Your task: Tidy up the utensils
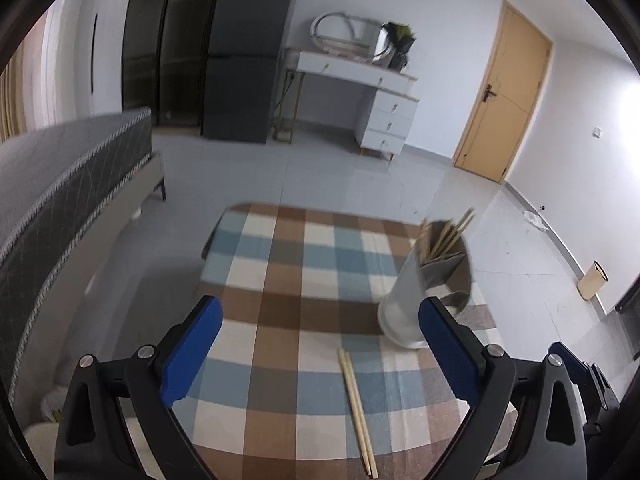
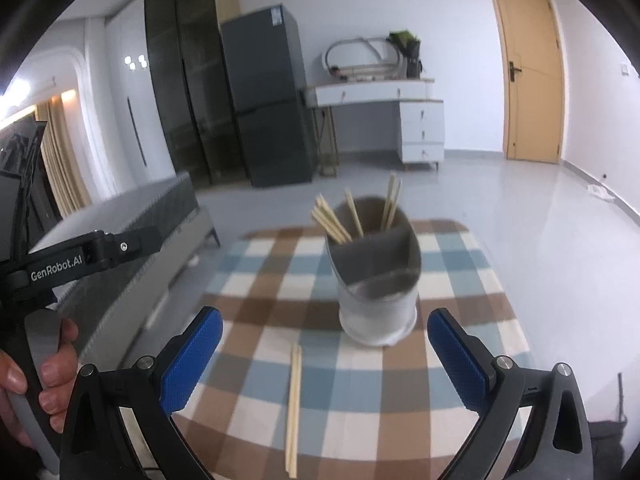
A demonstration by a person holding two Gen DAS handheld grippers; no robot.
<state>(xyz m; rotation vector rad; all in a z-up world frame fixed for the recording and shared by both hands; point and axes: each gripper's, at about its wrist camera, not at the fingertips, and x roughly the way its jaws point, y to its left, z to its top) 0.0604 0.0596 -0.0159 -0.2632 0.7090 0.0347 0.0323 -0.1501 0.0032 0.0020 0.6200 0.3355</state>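
A pair of pale wooden chopsticks [image 1: 357, 406] [image 2: 294, 404] lies flat on the checked tablecloth [image 1: 280, 280] [image 2: 460, 292], pointing toward the camera. Behind it stands a grey two-compartment holder [image 1: 424, 292] [image 2: 378, 276] with several chopsticks upright in its far compartment. My left gripper [image 1: 320, 320] is open above the cloth, nothing between its blue pads [image 1: 192, 354]; the pair lies just inside its right finger. My right gripper [image 2: 325, 328] is open too, and the pair and the holder appear in the gap between its fingers, untouched.
A person's hand [image 2: 44, 384] holds the left gripper's handle at the left edge of the right wrist view. A grey bed [image 1: 60, 184] runs along the table's left side. Fridge [image 2: 268, 100], white desk [image 2: 400, 112] and a wooden door [image 2: 532, 68] stand far back.
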